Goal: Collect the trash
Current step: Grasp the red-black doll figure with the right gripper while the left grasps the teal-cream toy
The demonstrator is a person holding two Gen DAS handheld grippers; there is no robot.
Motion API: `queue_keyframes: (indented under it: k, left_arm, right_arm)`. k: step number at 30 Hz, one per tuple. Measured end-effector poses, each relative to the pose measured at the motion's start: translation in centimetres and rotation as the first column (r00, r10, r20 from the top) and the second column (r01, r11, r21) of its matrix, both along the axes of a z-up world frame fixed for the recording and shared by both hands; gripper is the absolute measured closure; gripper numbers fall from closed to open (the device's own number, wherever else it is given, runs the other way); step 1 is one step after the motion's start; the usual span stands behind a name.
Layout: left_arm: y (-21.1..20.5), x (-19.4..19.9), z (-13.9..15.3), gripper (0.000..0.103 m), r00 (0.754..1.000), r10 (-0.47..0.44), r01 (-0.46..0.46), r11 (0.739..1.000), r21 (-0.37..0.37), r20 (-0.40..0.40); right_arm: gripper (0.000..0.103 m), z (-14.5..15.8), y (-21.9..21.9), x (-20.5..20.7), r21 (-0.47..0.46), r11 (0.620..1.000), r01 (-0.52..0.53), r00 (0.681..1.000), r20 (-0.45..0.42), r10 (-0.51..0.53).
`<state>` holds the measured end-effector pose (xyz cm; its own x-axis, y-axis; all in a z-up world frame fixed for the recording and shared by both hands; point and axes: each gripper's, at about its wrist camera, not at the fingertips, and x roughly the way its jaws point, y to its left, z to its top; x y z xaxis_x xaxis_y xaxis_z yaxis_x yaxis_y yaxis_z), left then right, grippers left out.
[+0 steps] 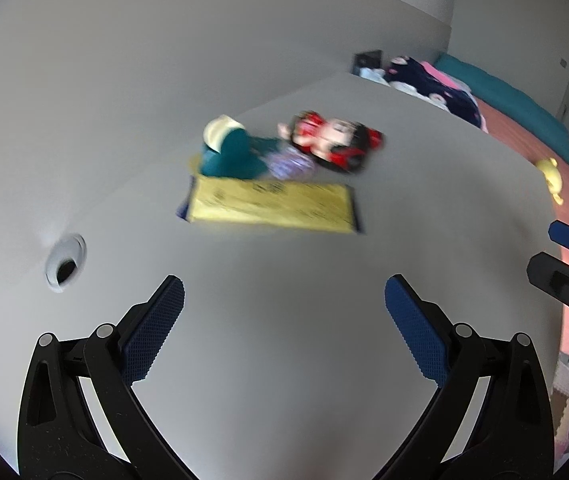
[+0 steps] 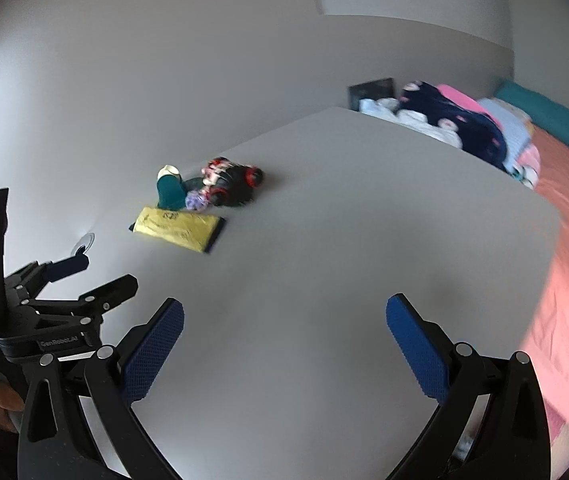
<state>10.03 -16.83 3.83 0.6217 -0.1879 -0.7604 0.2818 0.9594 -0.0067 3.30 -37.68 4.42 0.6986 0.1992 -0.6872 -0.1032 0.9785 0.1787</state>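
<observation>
While both grippers hover over the white table [image 1: 284, 264], the left gripper [image 1: 284, 320] and right gripper [image 2: 284, 340] hold their jaws wide apart, empty. Trash lies well ahead near the wall: a yellow packet [image 1: 270, 206], with a red-black wrapper [image 1: 334, 140] and teal item [image 1: 232, 152] just behind.

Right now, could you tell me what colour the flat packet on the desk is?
Yellow, with dark edges; the flat packet shows best in the left wrist view.
</observation>
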Motion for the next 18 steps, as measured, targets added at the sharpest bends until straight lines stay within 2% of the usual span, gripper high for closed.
queue_keyframes:
  k: [6,10,18]
  left_arm:
    - [2.1,4.9,-0.1,0.006,1.000,0.008,-0.008,1.000,0.017,0.014]
    - [2.5,7.5,-0.5,0.006,1.000,0.006,-0.006,1.000,-0.003,0.001]
    - [3.0,10.6,-1.3,0.007,1.000,0.017,-0.017,1.000,-0.009,-0.006]
  right_arm:
    - [0.002,-0.1,3.2,5.1,-0.016,0.999,-0.045,0.999,-0.009,0.045]
    - [0.002,-0.5,5.0,8.2,-0.017,0.998,-0.061,0.998,-0.027,0.060]
    - [0.002,-1.5,7.0,12.9,-0.031,0.998,-0.046,0.998,-0.046,0.045]
